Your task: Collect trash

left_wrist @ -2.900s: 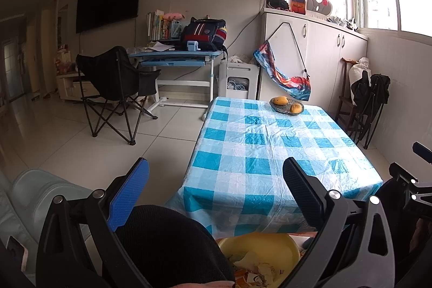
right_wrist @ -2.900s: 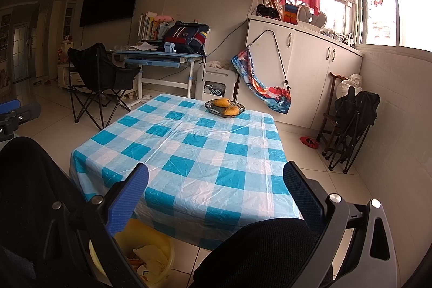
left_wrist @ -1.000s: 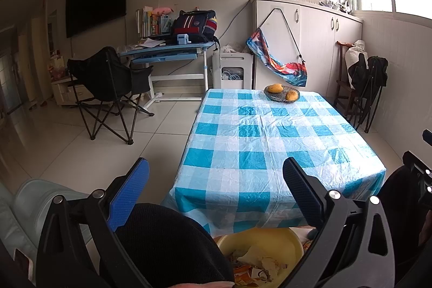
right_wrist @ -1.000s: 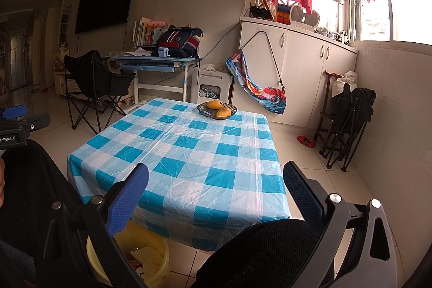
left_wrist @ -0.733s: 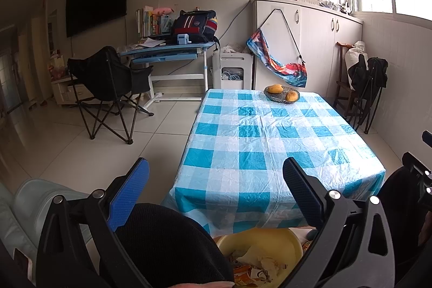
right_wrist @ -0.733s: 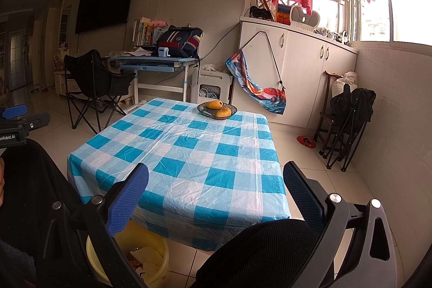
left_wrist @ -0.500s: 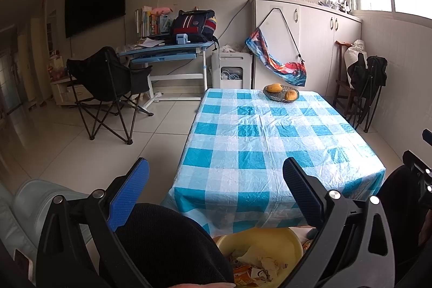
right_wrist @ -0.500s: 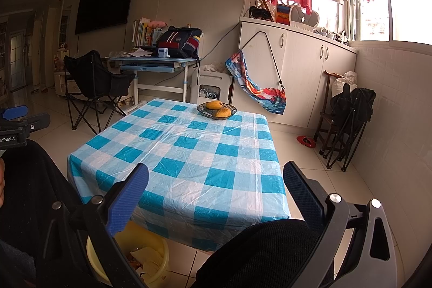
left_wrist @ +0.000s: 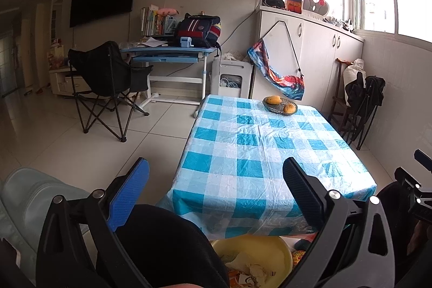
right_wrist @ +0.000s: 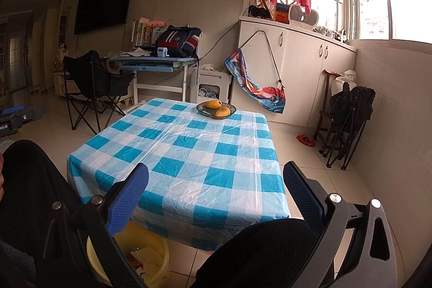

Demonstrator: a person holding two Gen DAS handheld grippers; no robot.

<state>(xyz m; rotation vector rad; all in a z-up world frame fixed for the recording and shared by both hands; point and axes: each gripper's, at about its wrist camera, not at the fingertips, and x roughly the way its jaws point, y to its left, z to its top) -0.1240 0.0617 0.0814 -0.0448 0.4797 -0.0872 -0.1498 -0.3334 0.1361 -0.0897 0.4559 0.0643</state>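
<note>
Trash (right_wrist: 147, 258): crumpled scraps in yellow bin (right_wrist: 162, 247) below both grippers; light, soft, pinch a fold
Left gripper (left_wrist: 216, 180): jaws spread, empty
Right gripper (right_wrist: 216, 180): jaws spread, empty

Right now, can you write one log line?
left gripper: open, empty | right gripper: open, empty | yellow bin: trash inside, on floor by table | fruit bowl: on table

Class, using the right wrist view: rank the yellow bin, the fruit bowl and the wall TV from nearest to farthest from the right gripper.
From the right gripper:
1. Yellow bin, on the floor just below, lower left, by the table's near edge.
2. Fruit bowl, at the table's far end.
3. Wall TV, on the far wall, upper left.
</note>
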